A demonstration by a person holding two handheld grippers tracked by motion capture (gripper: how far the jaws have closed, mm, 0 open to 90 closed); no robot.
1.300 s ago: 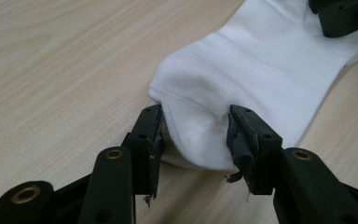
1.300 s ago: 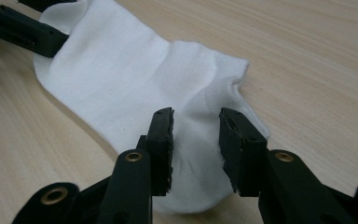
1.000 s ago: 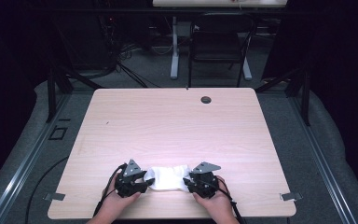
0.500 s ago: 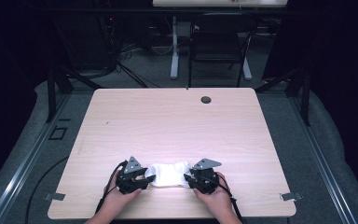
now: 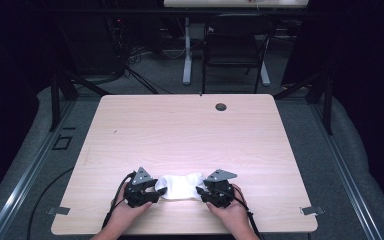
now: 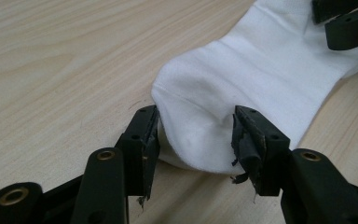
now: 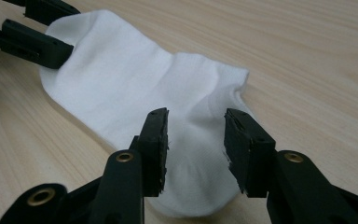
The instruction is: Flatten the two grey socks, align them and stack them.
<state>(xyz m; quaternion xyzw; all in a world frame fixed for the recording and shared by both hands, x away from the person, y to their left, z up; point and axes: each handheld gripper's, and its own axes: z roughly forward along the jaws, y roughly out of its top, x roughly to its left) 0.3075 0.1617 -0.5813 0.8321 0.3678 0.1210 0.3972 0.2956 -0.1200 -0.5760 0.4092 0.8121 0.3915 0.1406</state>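
Both tools have just let their jaws spread. The left tool (image 5: 159, 191) stands at one end of a white sock (image 5: 181, 185) and the right tool (image 5: 198, 190) at the other, and in each gripper view the sock's end lies between the black pads rather than being pinched. In the left gripper view the pads (image 6: 243, 140) stand on either side of a rounded end of the sock (image 6: 242, 88), perhaps brushing it but no longer squeezing it; in the right gripper view a clear gap shows on both sides of the fabric (image 7: 135, 79). Compared with a second ago the sock lies in much the same spot near the front edge of the tabletop (image 5: 190, 135), flat and stretched between the two hands. That reads as a release after laying the sock out, so the straightening step looks done. Farther off, a small dark grommet (image 5: 221, 106) sits near the back edge, well apart from the work, and nothing crowds the sock.
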